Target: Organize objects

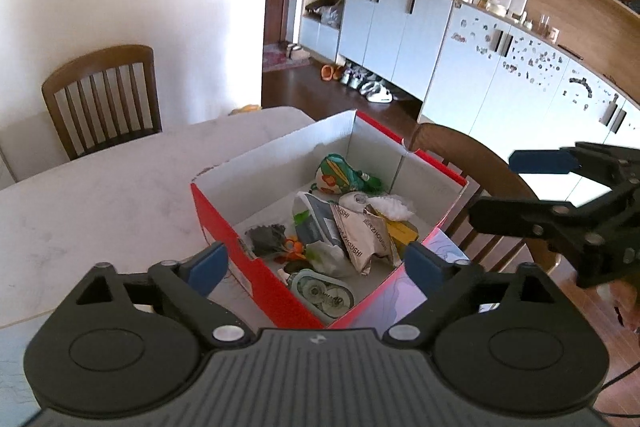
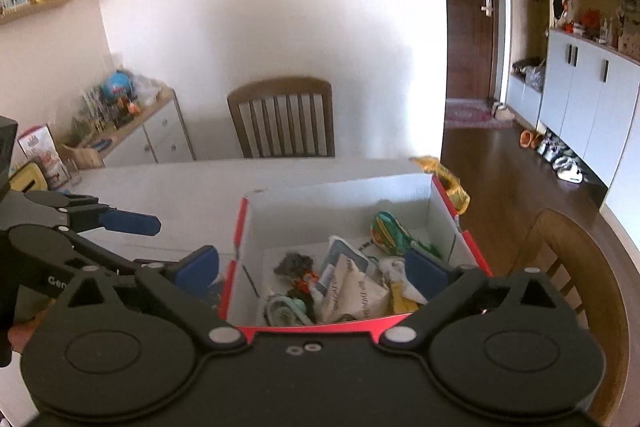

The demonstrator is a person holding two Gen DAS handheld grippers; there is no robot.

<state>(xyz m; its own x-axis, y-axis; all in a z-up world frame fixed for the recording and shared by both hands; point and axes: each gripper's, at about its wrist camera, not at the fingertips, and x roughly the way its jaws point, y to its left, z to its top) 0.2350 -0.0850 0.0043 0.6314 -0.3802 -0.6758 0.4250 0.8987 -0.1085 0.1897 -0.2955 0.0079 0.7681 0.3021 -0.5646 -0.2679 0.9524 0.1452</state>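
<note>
Nearest, left gripper (image 1: 316, 267) above the near corner of the box, jaws spread wide, nothing between them. Right gripper (image 2: 316, 269) likewise with jaws wide and empty over the box's near wall. Just beyond, red cardboard box (image 1: 218, 227) open on the pale worktop (image 1: 100, 195), holding crumpled wrappers (image 1: 362, 235), a tape dispenser (image 1: 322, 293) and a colourful pouch (image 1: 334, 175). Farther off, a wooden chair (image 1: 102, 95) against the white wall, and cabinets (image 1: 400, 27) along the right.

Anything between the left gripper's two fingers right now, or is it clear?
Nothing is held. In the left wrist view the left gripper is open above the red box, whose near corner and jumbled contents show through the gap.
</note>
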